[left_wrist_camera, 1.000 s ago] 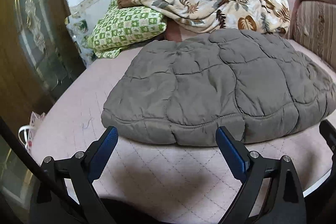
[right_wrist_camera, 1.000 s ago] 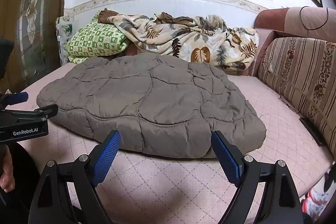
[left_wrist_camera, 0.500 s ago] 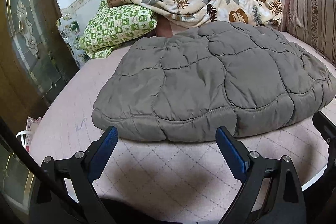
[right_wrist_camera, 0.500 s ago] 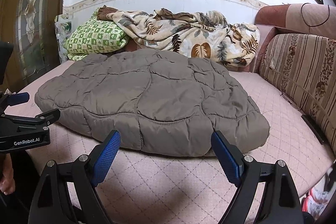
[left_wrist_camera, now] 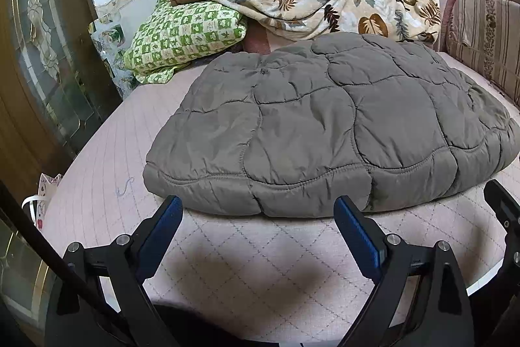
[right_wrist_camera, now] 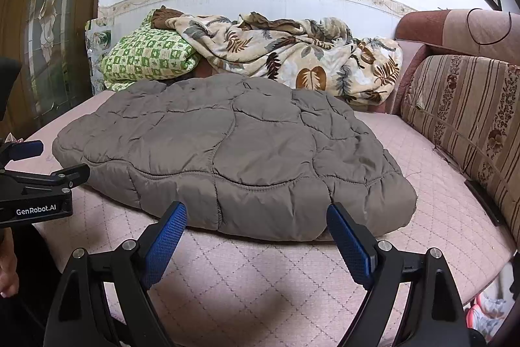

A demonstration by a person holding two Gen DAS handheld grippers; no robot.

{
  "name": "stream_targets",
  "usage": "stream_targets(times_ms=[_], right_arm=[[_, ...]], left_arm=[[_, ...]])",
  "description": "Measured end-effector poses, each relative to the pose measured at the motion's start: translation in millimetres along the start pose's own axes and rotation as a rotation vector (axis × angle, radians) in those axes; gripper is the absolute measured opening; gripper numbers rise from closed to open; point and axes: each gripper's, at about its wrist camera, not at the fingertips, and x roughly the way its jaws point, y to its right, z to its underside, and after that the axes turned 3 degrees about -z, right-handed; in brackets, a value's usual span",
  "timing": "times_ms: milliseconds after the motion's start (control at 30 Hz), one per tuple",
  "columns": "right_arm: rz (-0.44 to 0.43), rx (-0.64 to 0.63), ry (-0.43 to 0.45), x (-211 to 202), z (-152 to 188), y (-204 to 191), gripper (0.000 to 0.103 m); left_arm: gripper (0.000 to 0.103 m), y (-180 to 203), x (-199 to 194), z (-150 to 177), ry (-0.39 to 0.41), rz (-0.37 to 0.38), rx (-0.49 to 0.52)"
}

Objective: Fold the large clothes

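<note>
Left gripper [left_wrist_camera: 258, 218]: jaws spread wide, nothing between the blue pads. It hovers over the near edge of the bed [left_wrist_camera: 97, 158], above bare pink quilted cover. Fingertips point at the near hem of the gray padded jacket [left_wrist_camera: 325, 126]; the tips sit just short of the hem, apart from it as far as the view shows.

Right gripper [right_wrist_camera: 256, 225]: jaws also spread wide, holding nothing. It is likewise over the near edge of the bed [right_wrist_camera: 438, 210], fingertips just short of the jacket [right_wrist_camera: 234, 152] hem. The left gripper [right_wrist_camera: 35, 184] shows at the left border of this view, beside the jacket's near left corner.

Jacket: lies flat and puffy in the middle of the bed, folded into a broad rounded bundle, smooth quilted side up. Its near hem runs across both grippers' openings. Bare cover shows along the near edge and to the right of the jacket.

Behind the jacket, at the far edge: a green checked pillow [right_wrist_camera: 148, 57] toward the far left corner and a crumpled leaf-print blanket [right_wrist_camera: 292, 57] beside it, partly over the pillow. A striped cushion [right_wrist_camera: 464, 106] lines the right edge.
</note>
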Motion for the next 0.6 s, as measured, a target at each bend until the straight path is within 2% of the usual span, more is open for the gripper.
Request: stream_targets(times_ms=[600], right_arm=[[0.000,0.000,-0.004,0.2,0.6,0.3,0.091]], left_arm=[[0.094,-1.9,1.5,0.8,-0.005,-0.004,-0.002]])
